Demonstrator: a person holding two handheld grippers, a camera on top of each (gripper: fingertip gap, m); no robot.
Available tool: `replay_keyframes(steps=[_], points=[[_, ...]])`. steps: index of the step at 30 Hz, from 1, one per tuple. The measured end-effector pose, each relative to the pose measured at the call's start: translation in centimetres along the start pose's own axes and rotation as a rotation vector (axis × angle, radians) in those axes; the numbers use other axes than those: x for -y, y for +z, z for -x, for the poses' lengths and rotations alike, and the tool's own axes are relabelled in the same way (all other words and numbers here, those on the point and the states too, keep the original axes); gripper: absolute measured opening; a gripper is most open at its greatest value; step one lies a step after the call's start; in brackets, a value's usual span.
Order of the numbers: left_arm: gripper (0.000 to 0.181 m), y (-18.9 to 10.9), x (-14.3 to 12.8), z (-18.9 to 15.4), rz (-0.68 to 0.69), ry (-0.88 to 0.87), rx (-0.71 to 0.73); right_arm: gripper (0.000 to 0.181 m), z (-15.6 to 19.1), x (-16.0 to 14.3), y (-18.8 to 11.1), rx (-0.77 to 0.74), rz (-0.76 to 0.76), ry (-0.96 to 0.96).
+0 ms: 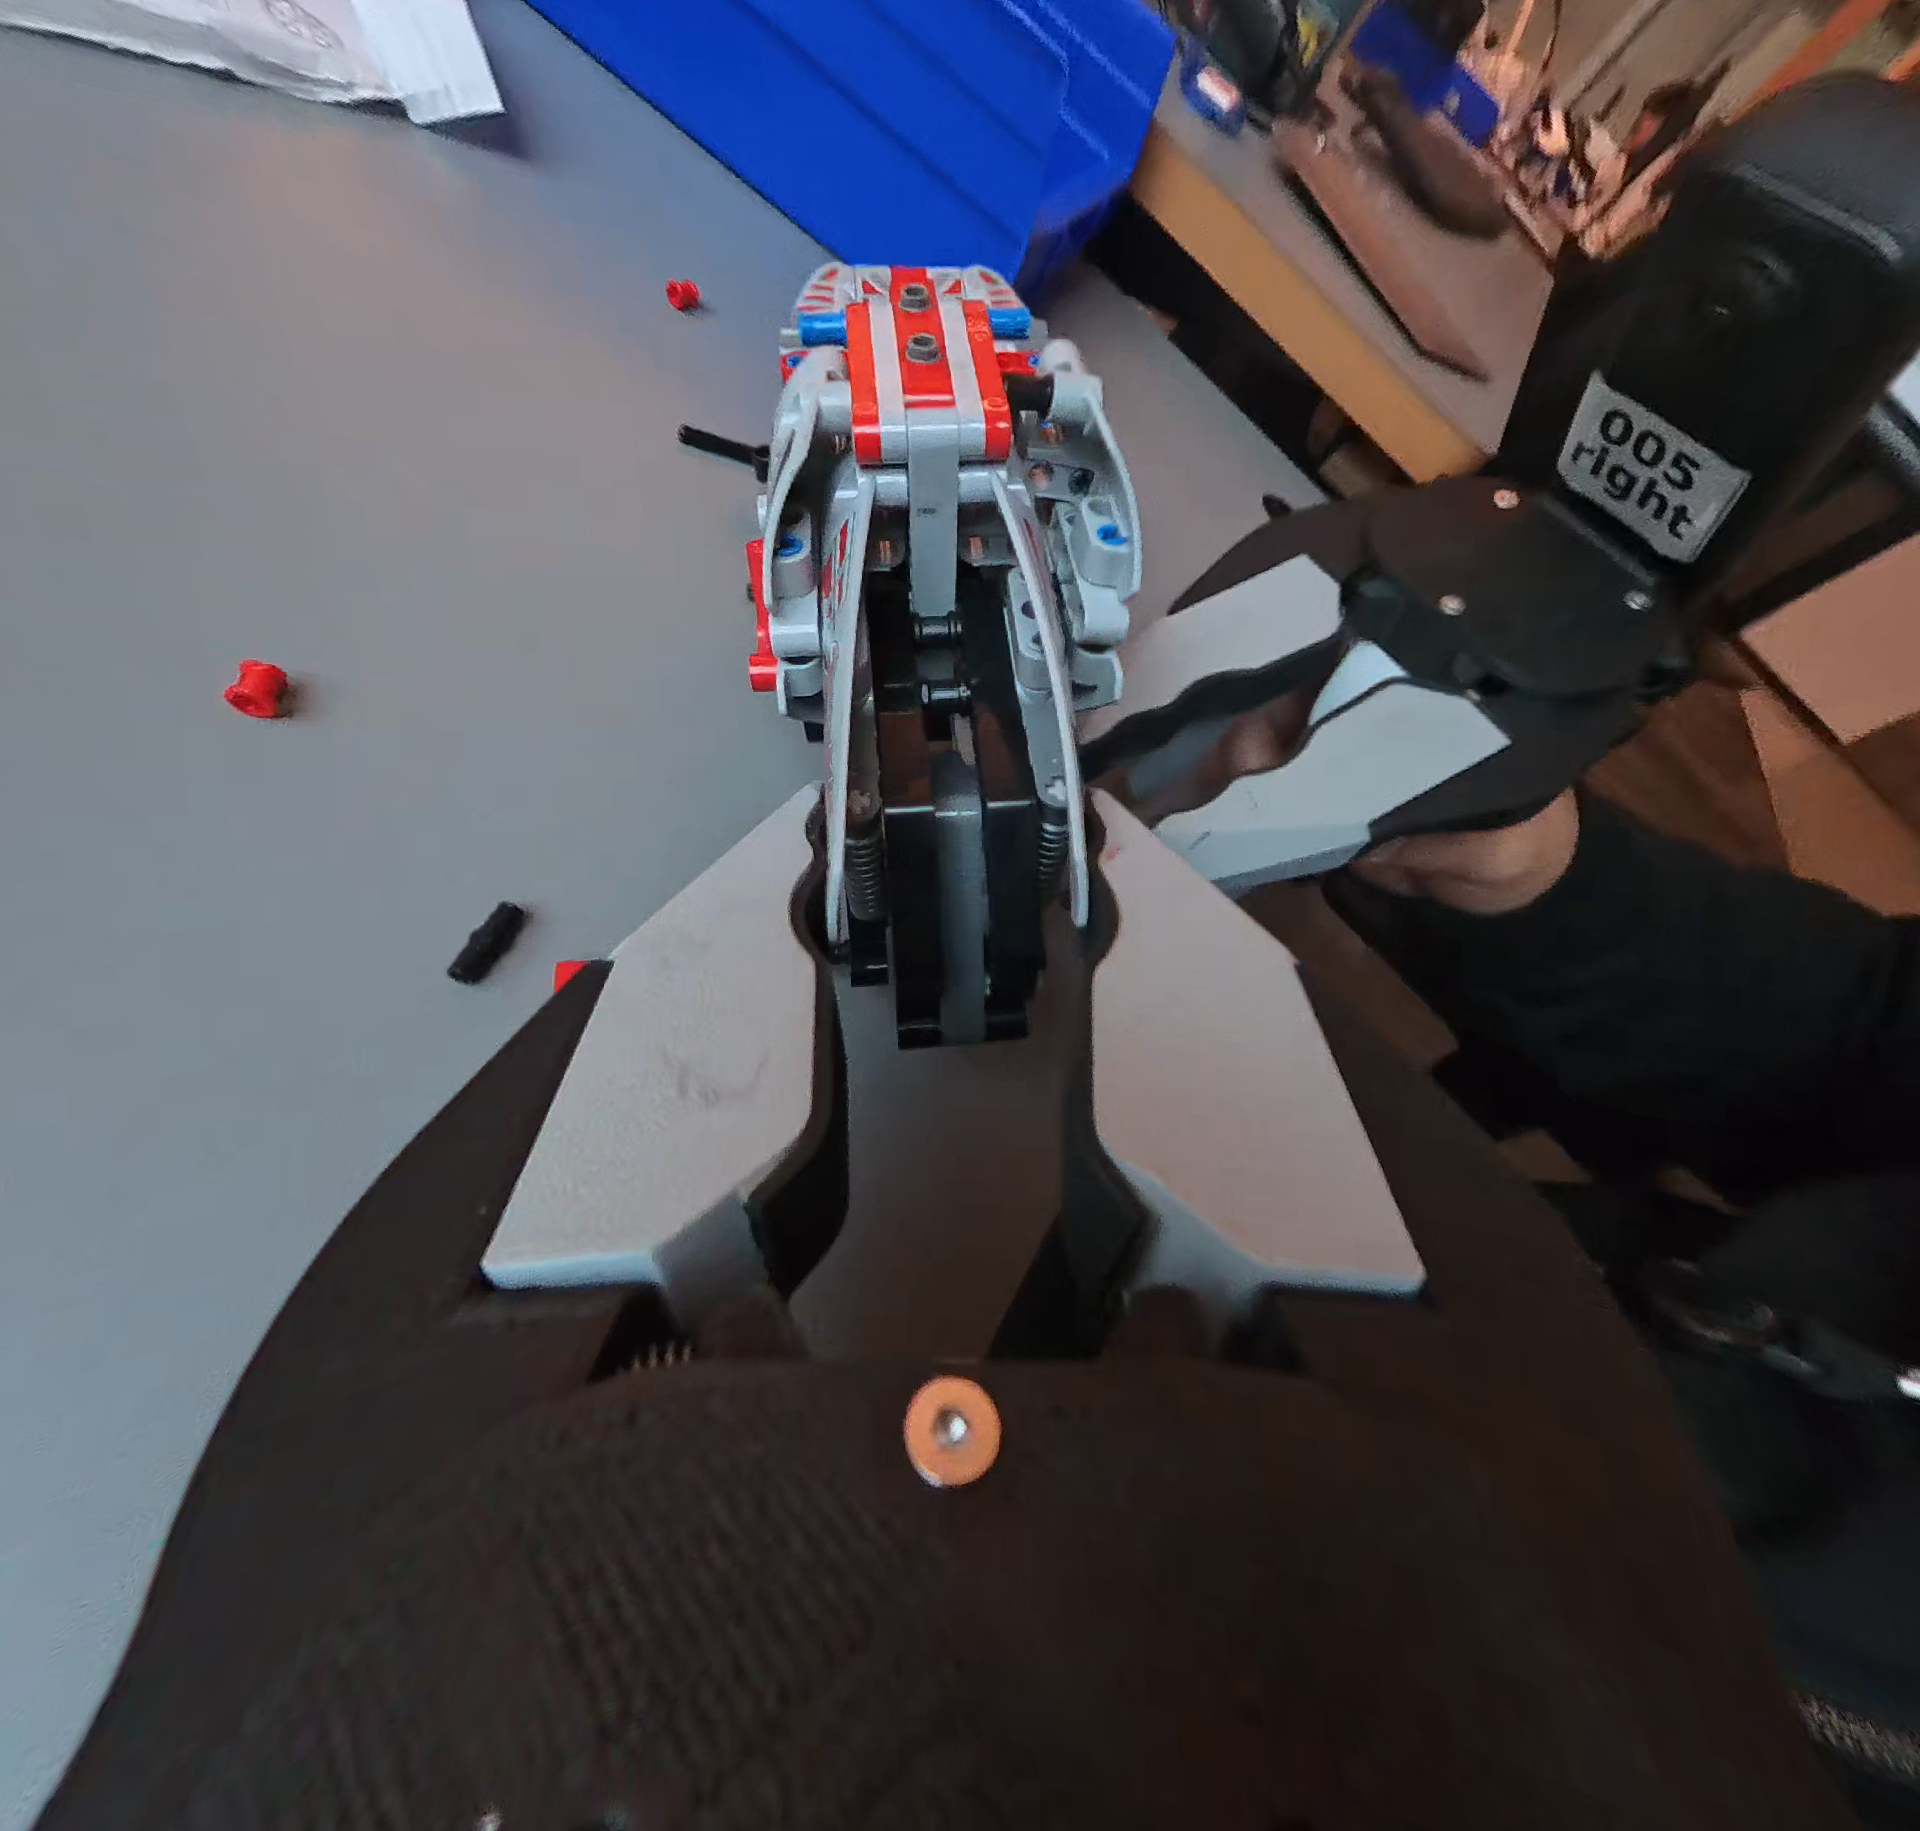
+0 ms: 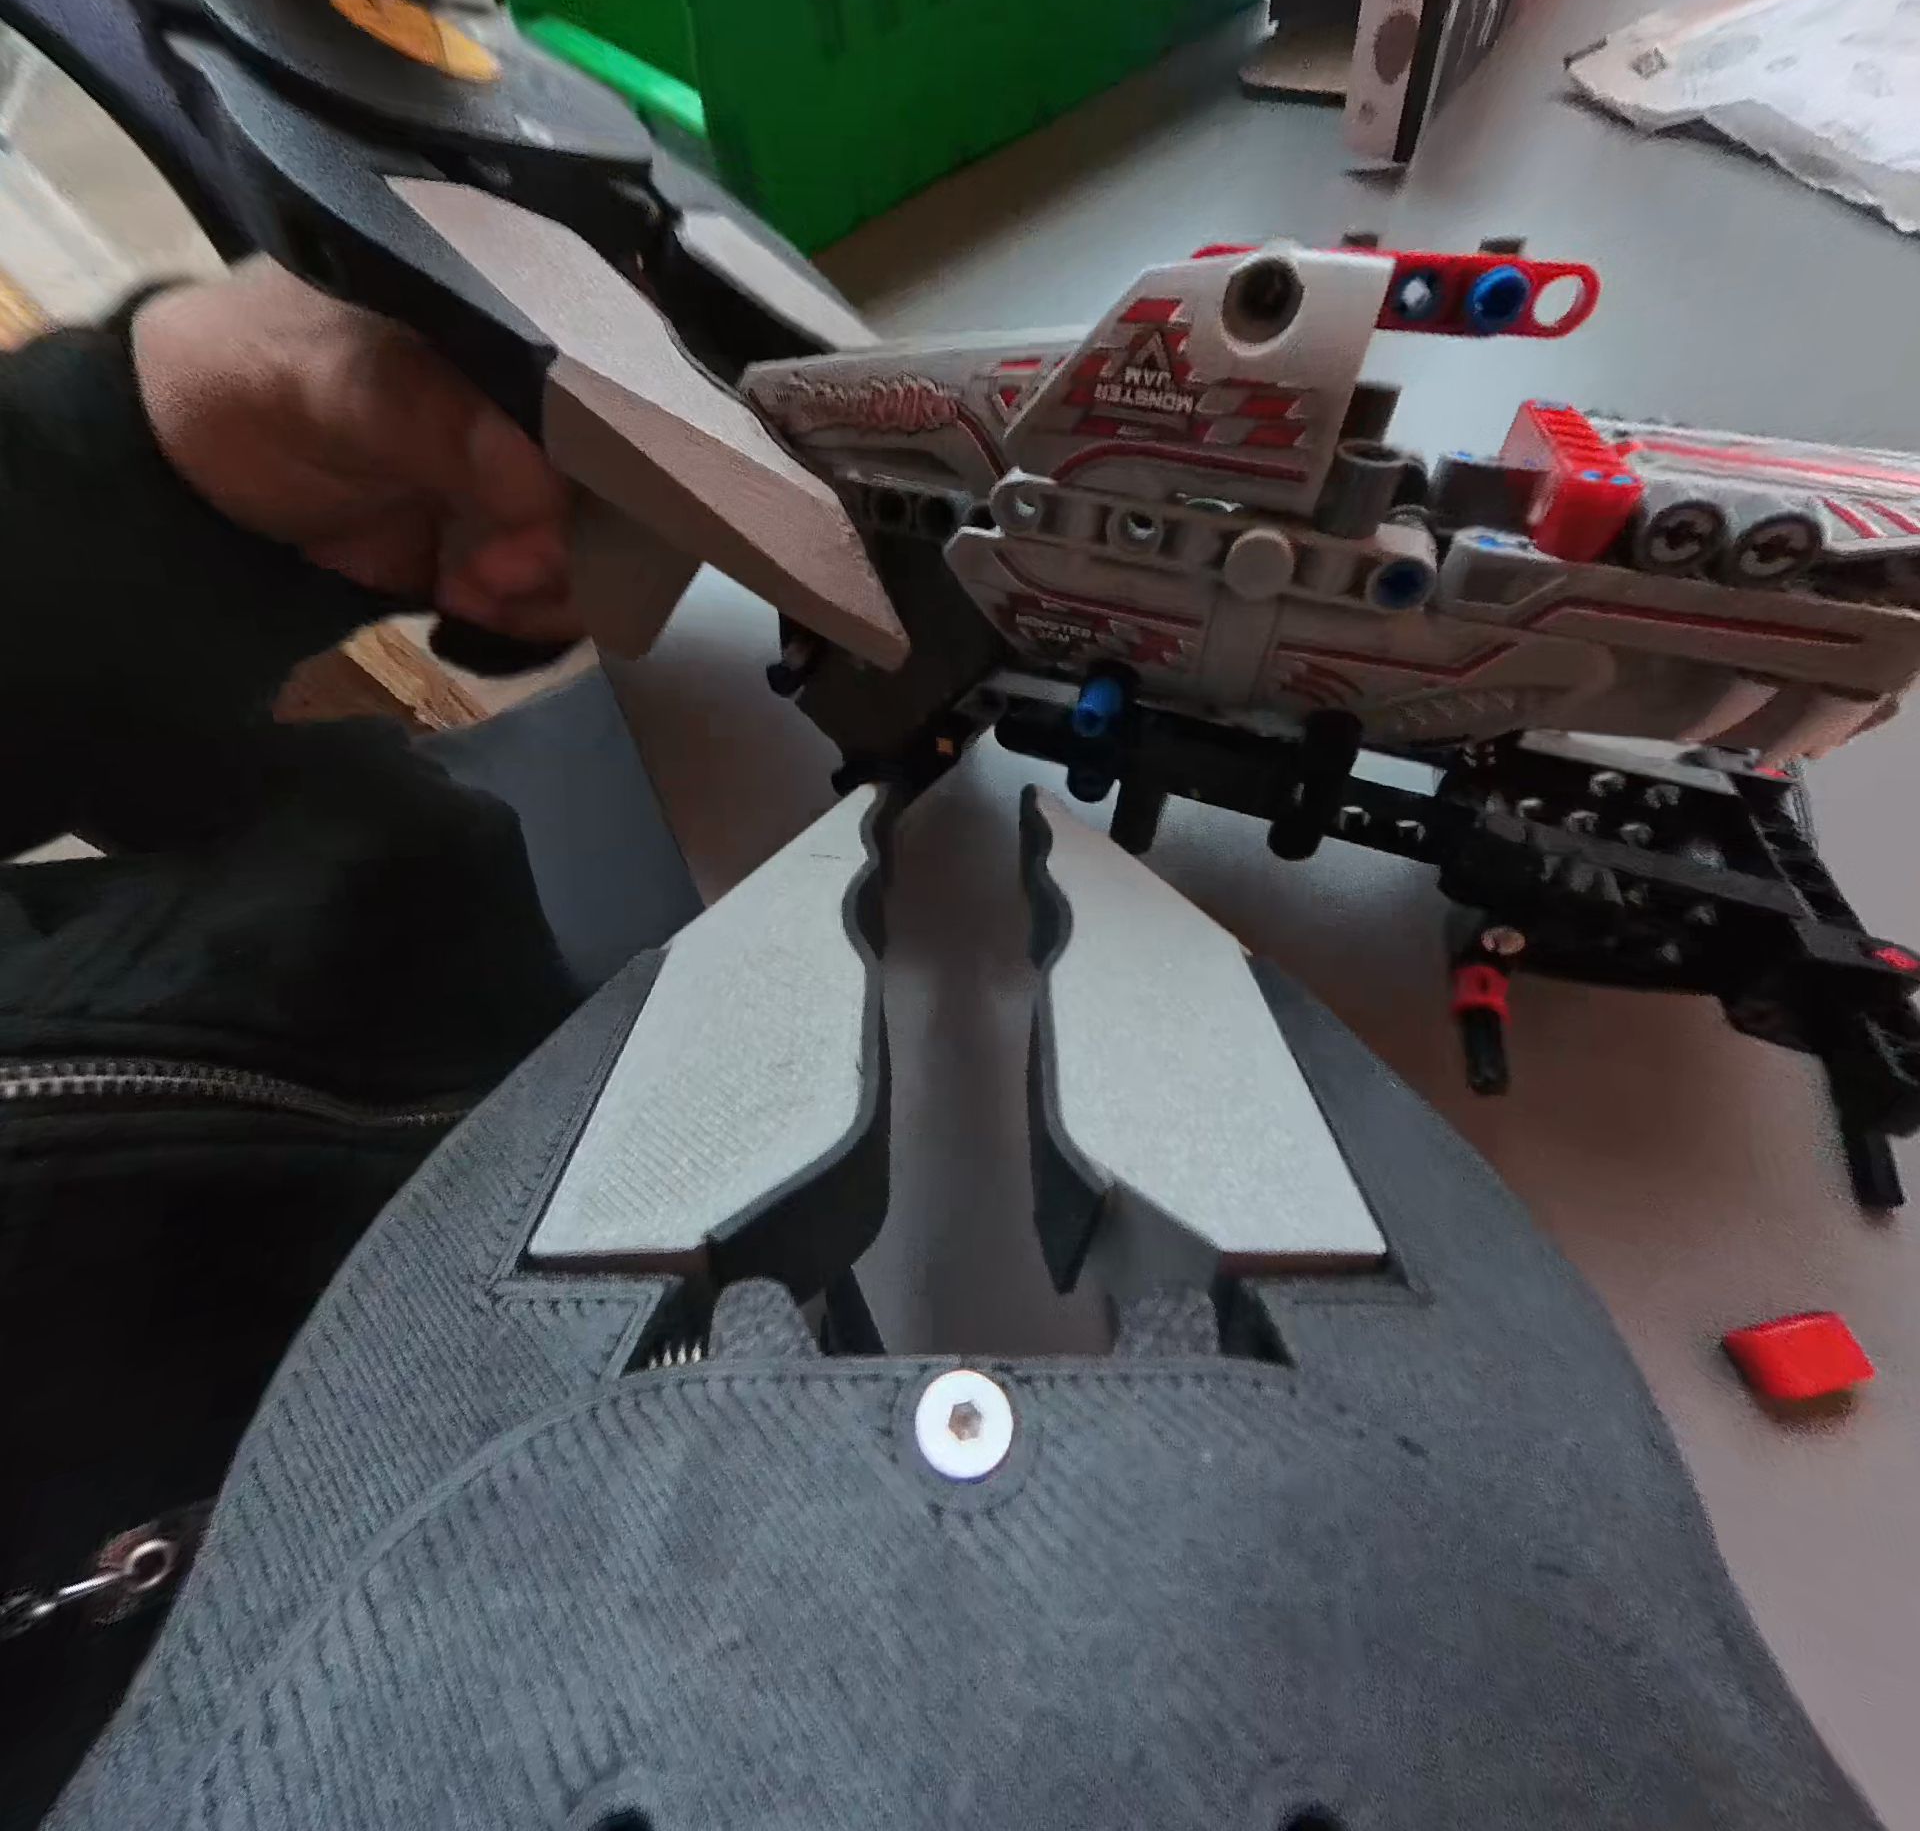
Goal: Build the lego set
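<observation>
The grey, red and black lego vehicle model (image 1: 928, 493) is held above the grey table (image 1: 312, 451), pointing away from me. My left gripper (image 1: 956, 877) is shut on its black rear end. In the right wrist view the model (image 2: 1247, 586) runs across the frame, with the left gripper's fingers (image 2: 707, 472) clamped on its left end. My right gripper (image 2: 956, 815) is open and empty, its tips just under the model's black underside. It also shows in the left wrist view (image 1: 1153, 701), beside the model's right flank.
Loose parts lie on the table: two small red bushes (image 1: 258, 688) (image 1: 683, 294), a black pin (image 1: 486, 942) and a red tile (image 2: 1797, 1355). A blue bin (image 1: 831, 67), a green bin (image 2: 883, 46), a cardboard box (image 2: 1423, 25) and instruction sheets (image 1: 239, 5) stand at the back.
</observation>
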State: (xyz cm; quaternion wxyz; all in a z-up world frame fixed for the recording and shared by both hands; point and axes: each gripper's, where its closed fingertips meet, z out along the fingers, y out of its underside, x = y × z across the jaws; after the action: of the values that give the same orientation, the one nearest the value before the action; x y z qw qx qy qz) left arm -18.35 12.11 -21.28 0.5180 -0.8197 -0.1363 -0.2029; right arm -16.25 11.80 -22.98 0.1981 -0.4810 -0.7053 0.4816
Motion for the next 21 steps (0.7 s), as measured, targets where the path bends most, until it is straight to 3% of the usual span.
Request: replay_keyframes(steps=[4, 12, 21], points=[[0.043, 0.2, -0.1, 0.0, -0.089, -0.029, 0.034, 0.018, 0.1, -0.3, 0.6, 0.005, 0.019, 0.045], [0.047, 0.7, -0.3, 0.0, -0.072, 0.122, 0.149, 0.008, -0.2, -0.8, 1.5, -0.008, 0.062, 0.085], [0.044, 1.1, -0.6, 0.3, 0.018, 0.365, 0.208, 0.004, 0.7, -1.4, 1.4, 0.187, 0.118, 0.215]])
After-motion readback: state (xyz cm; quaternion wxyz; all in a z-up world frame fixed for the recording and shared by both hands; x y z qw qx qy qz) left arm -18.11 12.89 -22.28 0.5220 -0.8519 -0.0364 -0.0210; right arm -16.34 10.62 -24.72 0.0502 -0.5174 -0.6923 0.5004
